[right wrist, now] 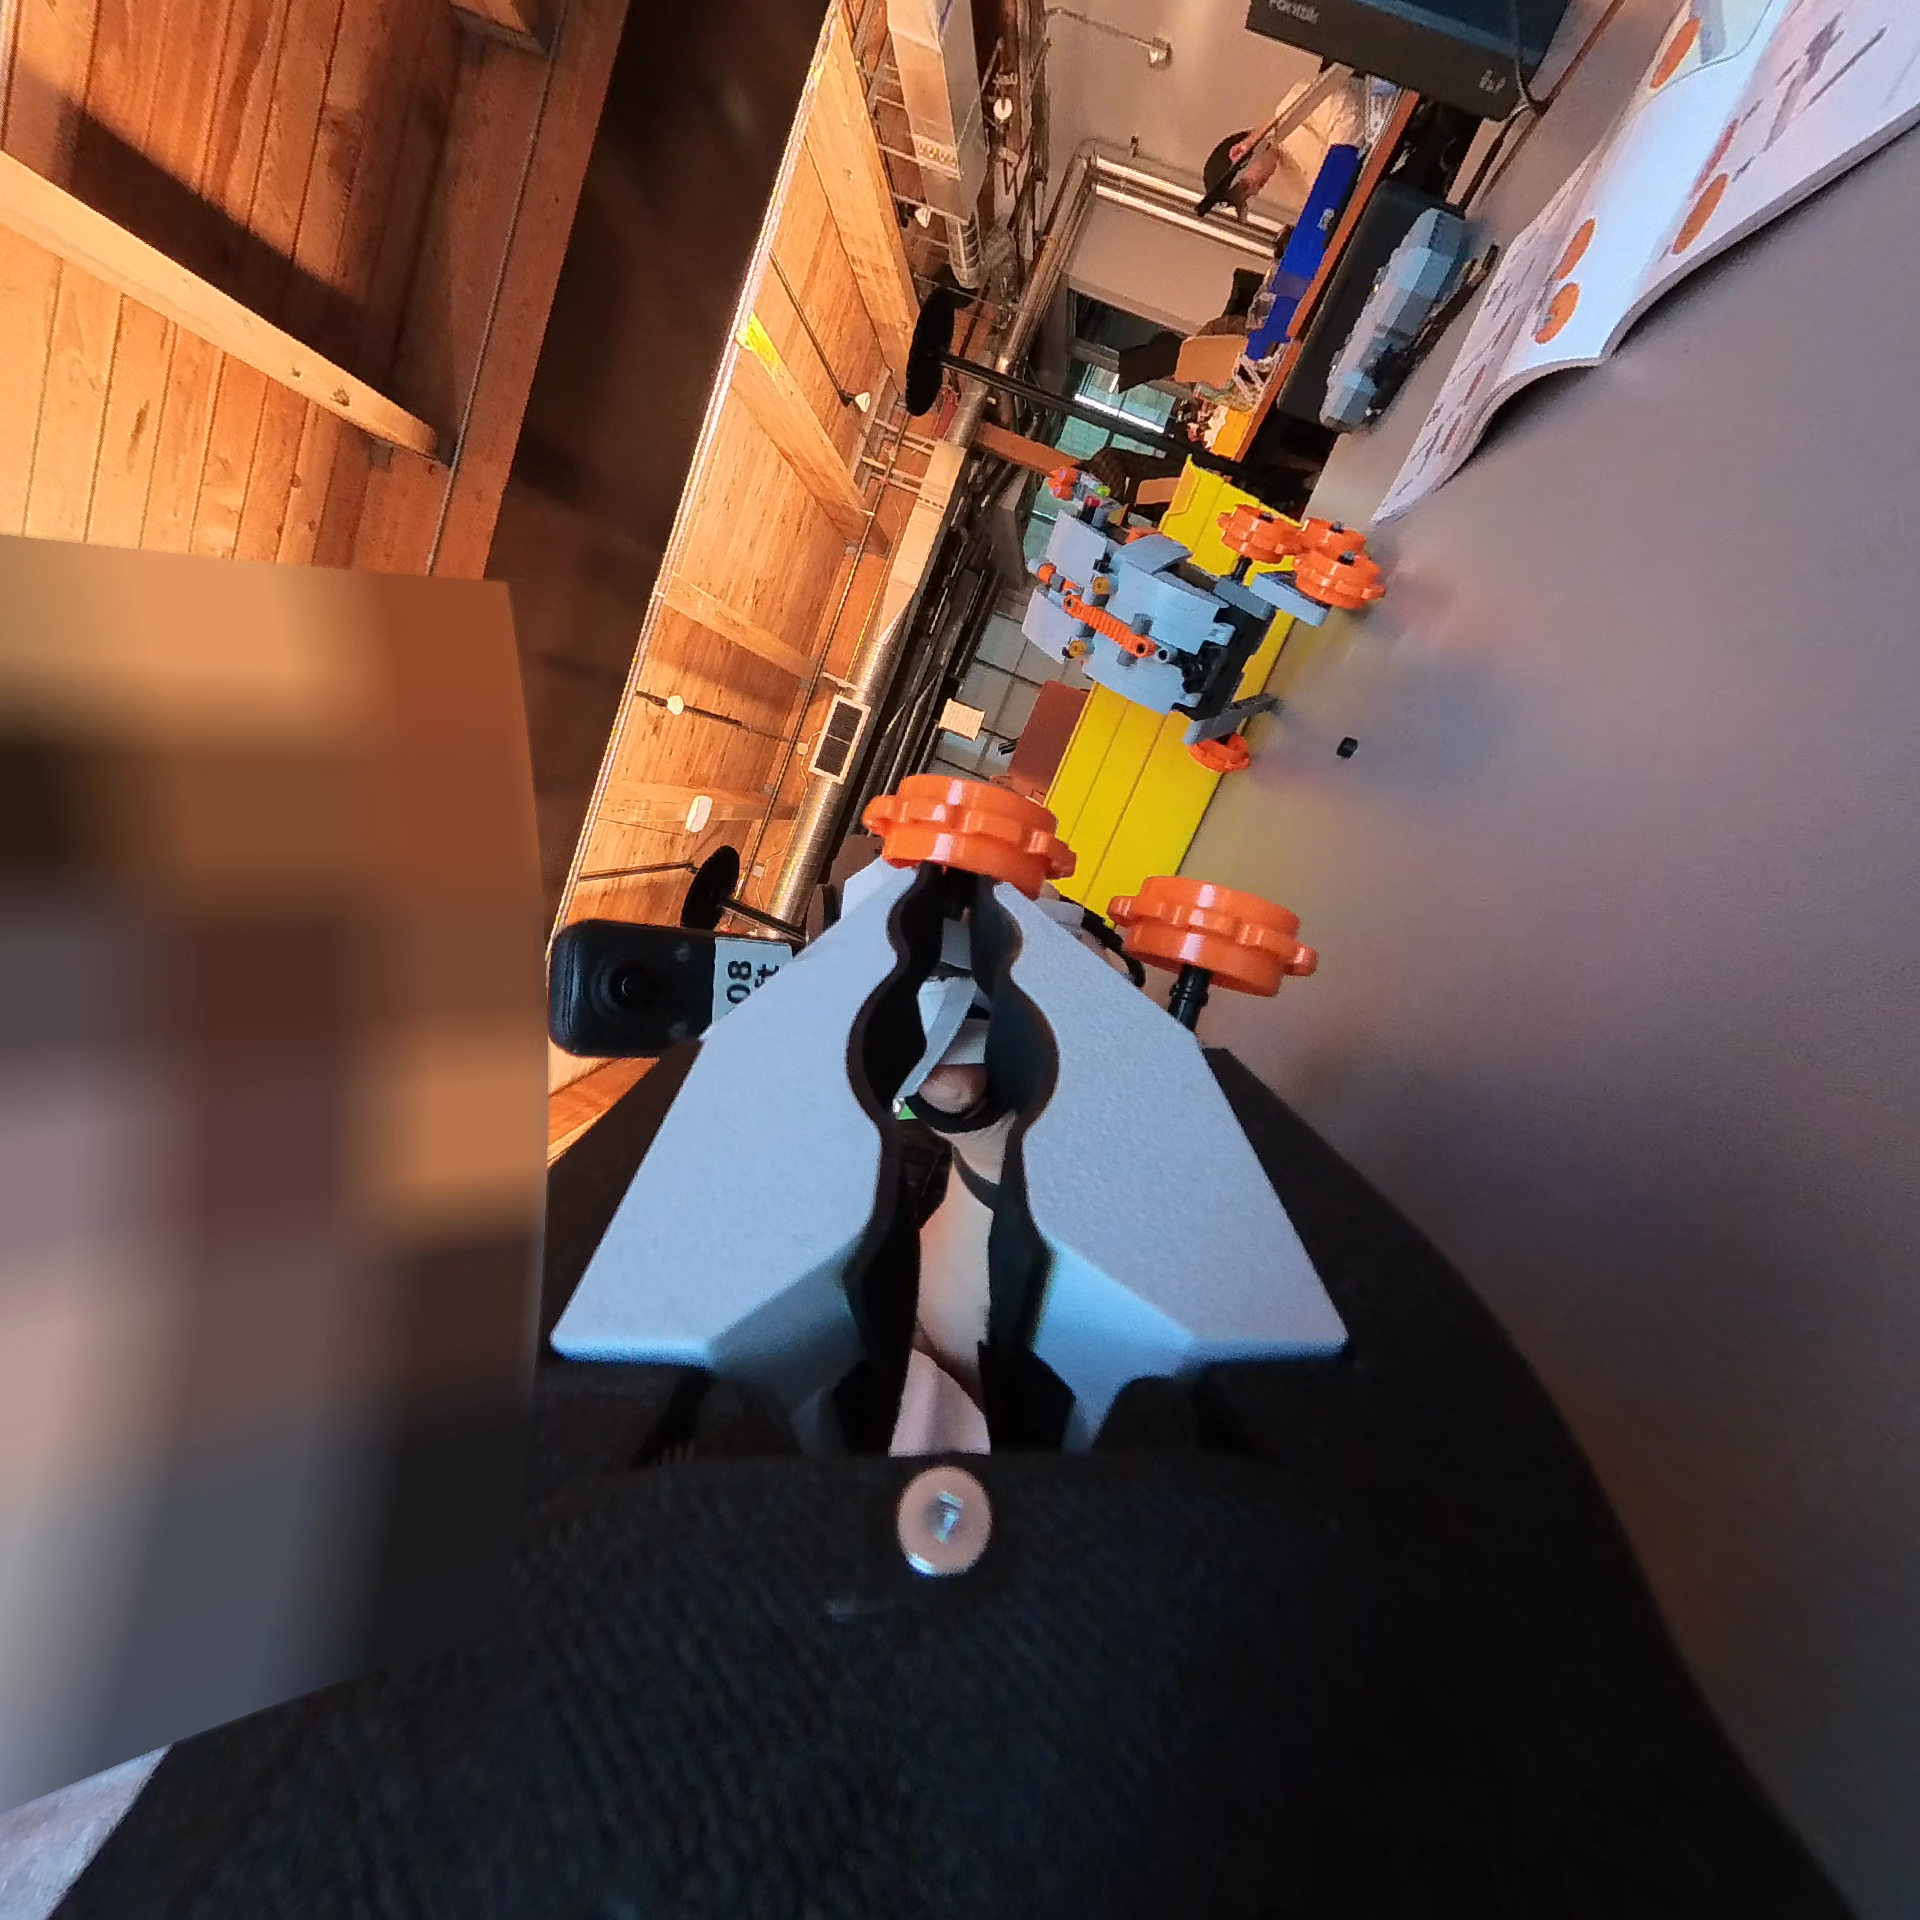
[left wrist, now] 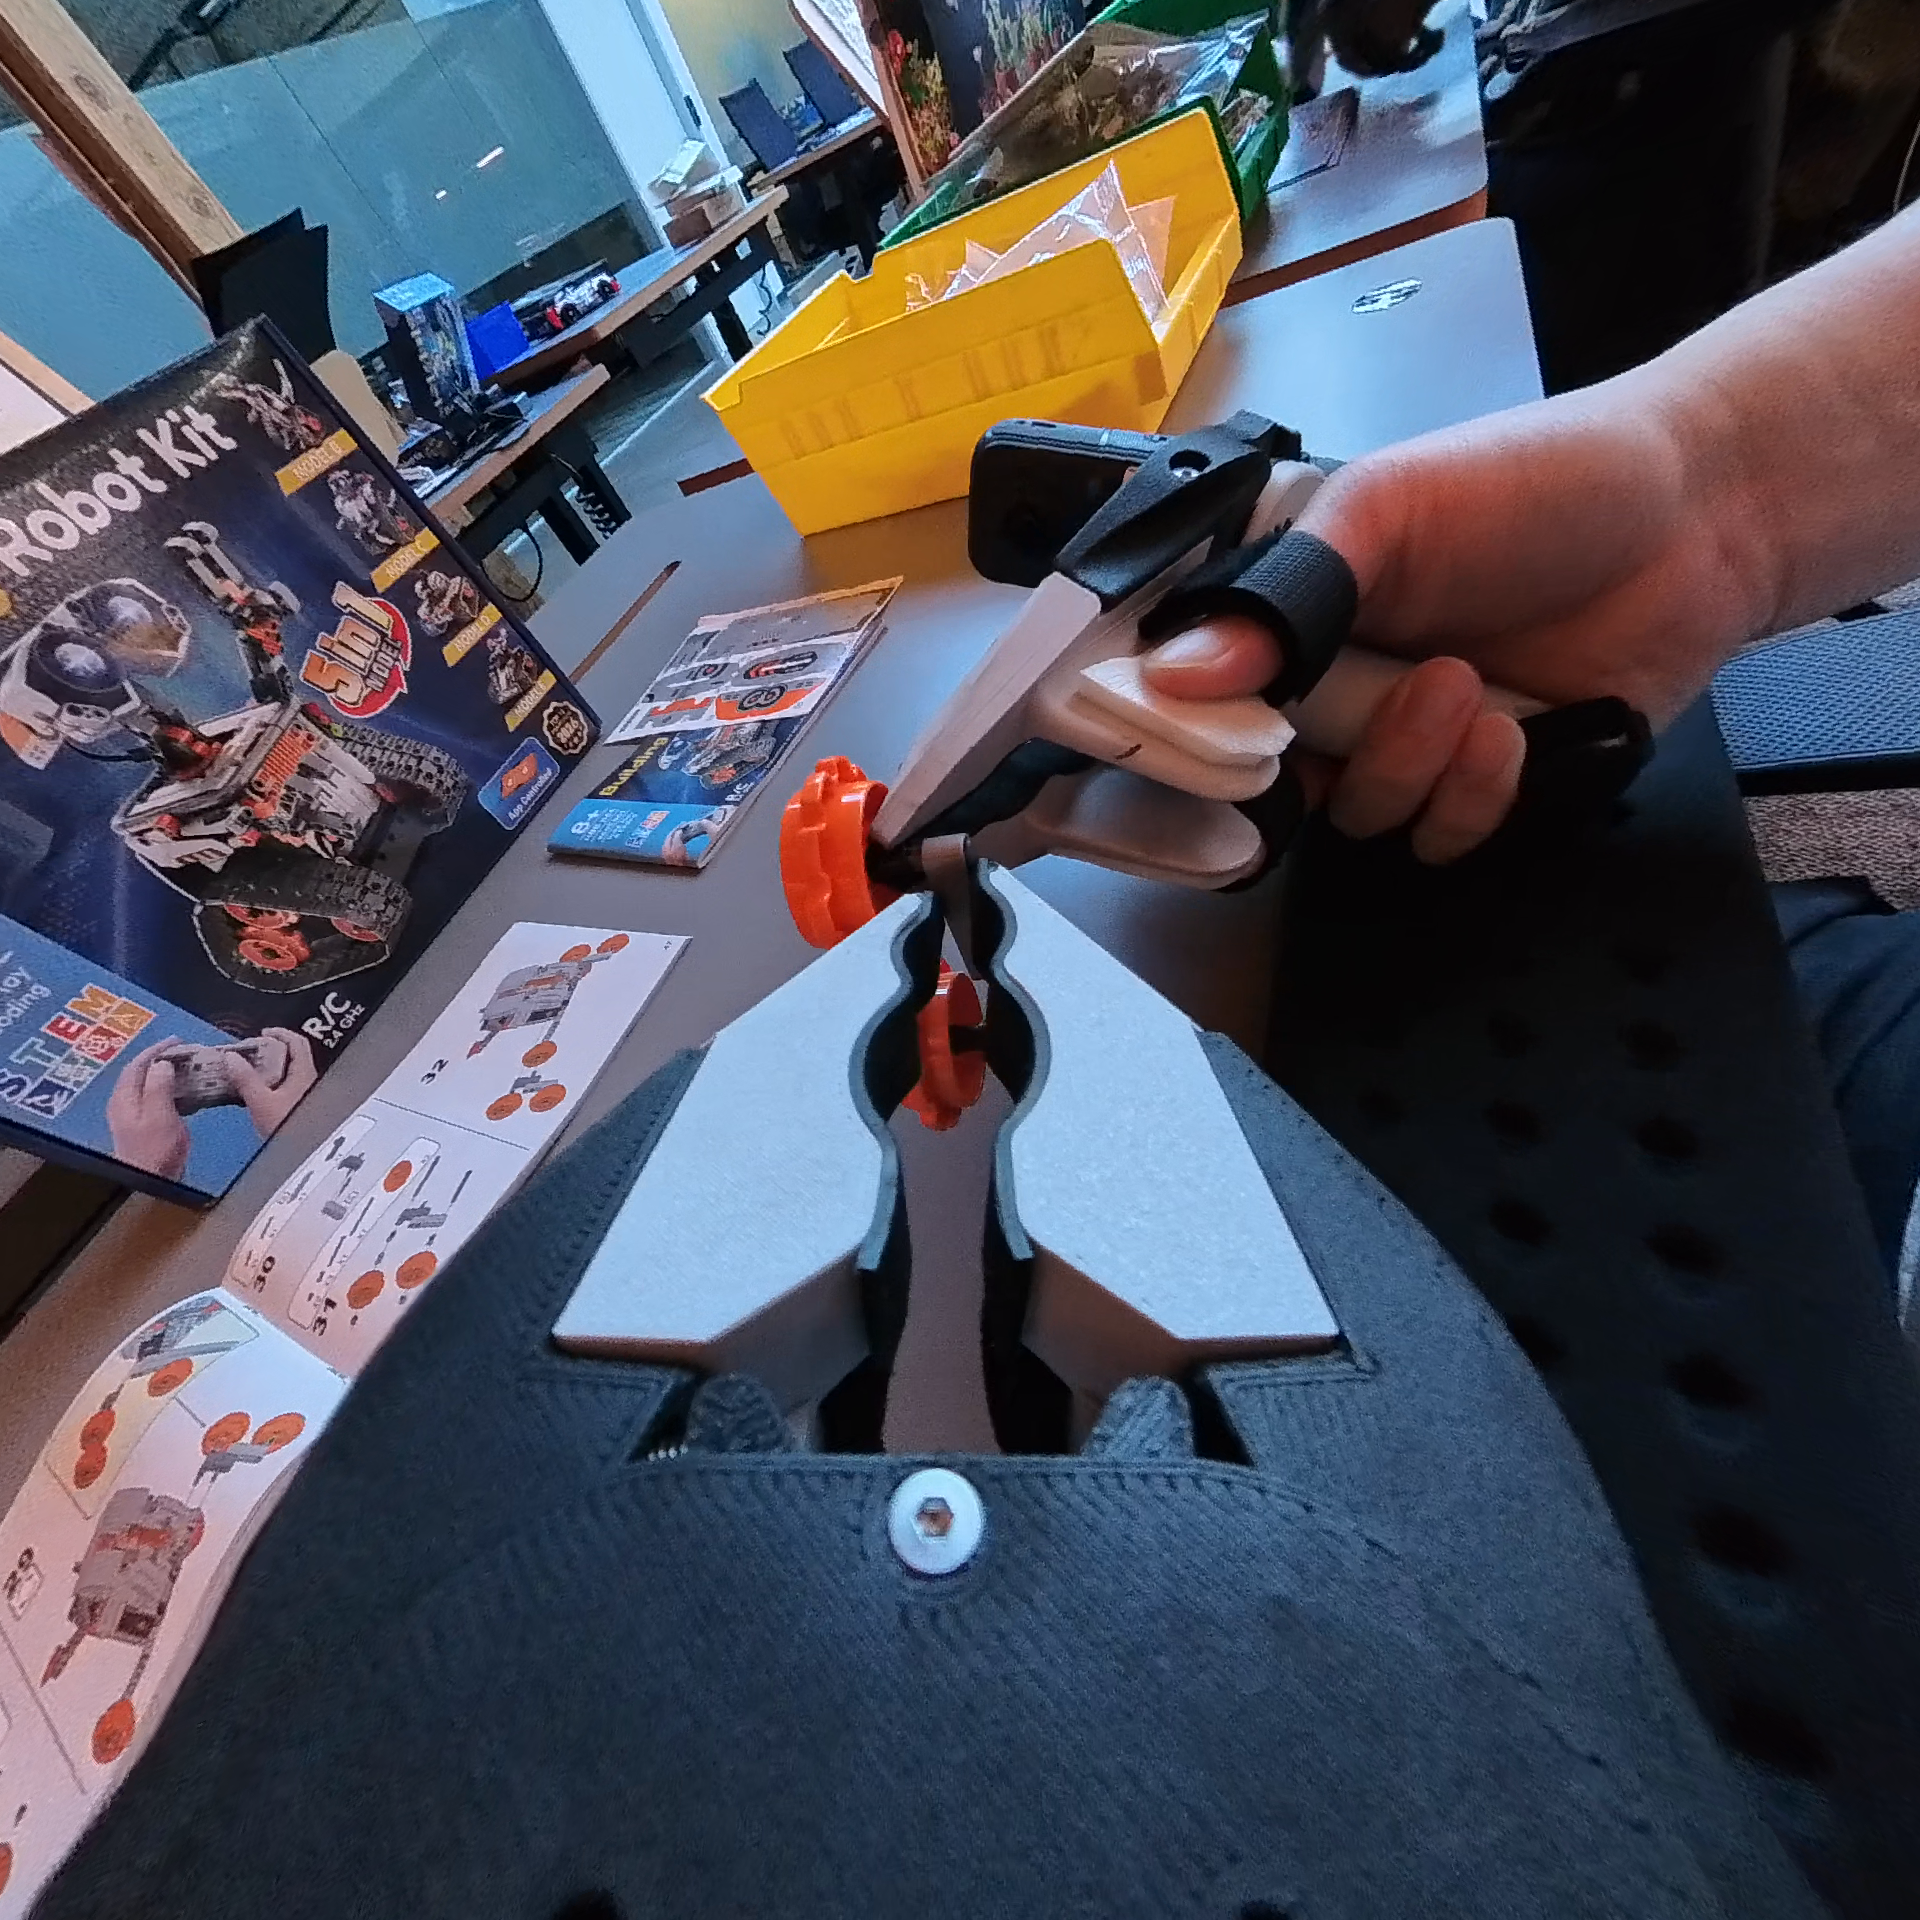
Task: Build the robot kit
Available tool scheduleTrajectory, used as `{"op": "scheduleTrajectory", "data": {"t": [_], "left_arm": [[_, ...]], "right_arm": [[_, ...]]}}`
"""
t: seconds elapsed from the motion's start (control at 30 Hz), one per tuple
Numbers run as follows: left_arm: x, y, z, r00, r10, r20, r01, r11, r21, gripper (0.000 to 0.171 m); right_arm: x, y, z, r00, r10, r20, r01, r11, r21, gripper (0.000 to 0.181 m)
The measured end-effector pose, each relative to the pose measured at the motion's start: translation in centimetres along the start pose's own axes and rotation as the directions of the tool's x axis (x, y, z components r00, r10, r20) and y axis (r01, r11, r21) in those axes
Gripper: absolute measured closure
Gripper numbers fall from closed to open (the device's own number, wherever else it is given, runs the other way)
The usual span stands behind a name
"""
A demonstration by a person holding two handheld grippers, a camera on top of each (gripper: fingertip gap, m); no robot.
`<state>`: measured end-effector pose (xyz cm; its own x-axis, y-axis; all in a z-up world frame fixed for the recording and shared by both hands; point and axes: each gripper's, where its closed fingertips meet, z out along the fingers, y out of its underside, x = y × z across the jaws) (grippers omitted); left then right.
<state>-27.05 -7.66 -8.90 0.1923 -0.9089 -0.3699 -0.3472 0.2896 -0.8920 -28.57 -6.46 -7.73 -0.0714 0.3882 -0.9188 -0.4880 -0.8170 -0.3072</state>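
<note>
A small brick assembly with two orange toothed wheels on black axles hangs between both grippers above the dark table [left wrist: 1091,499]. My left gripper [left wrist: 961,899] is shut on its grey and black middle part. One wheel [left wrist: 940,1049] shows in the gap between the left fingers. My right gripper [left wrist: 899,836], held by a hand, comes in from the right, shut on the black axle of the other wheel [left wrist: 826,852]. In the right wrist view the right gripper [right wrist: 956,894] pinches just under that wheel [right wrist: 966,831]; the second wheel [right wrist: 1210,935] sits beside it.
A yellow bin [left wrist: 935,416] holding clear bags stands behind. A robot kit box [left wrist: 239,727], an open instruction booklet [left wrist: 499,1091] and a smaller booklet [left wrist: 727,727] lie to the left. A partly built grey model [right wrist: 1153,613] and a tiny black piece [right wrist: 1348,746] sit on the table. Less than 4 cm separates the two grippers' tips. Both grippers' tips are roughly 30 centimeters from the partly built grey model [right wrist: 1153,613].
</note>
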Motion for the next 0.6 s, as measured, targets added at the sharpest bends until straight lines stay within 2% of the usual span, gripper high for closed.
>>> {"op": "scheduleTrajectory", "data": {"t": [0.33,0.43,0.53,0.6], "left_arm": [[0.1,-0.8,-0.4,0.985,0.143,0.096,-0.148,0.988,0.038,0.166],[-0.2,-1.6,-1.1,0.983,0.134,0.123,-0.145,0.986,0.085,0.168],[-1.0,-3.5,-2.7,0.969,0.136,0.205,-0.176,0.966,0.191,0.169],[-1.6,-4.2,-3.4,0.957,0.127,0.260,-0.190,0.954,0.233,0.158]], "right_arm": [[-1.2,-0.2,-0.1,0.993,-0.109,0.039,0.109,0.994,0.012,0.176],[-1.5,-0.6,-0.1,0.992,-0.108,0.057,0.106,0.994,0.036,0.176],[-1.6,-1.9,-0.7,0.995,-0.050,0.088,0.041,0.995,0.096,0.175],[-1.4,-2.4,-0.9,0.995,-0.019,0.097,0.007,0.993,0.117,0.176]]}}
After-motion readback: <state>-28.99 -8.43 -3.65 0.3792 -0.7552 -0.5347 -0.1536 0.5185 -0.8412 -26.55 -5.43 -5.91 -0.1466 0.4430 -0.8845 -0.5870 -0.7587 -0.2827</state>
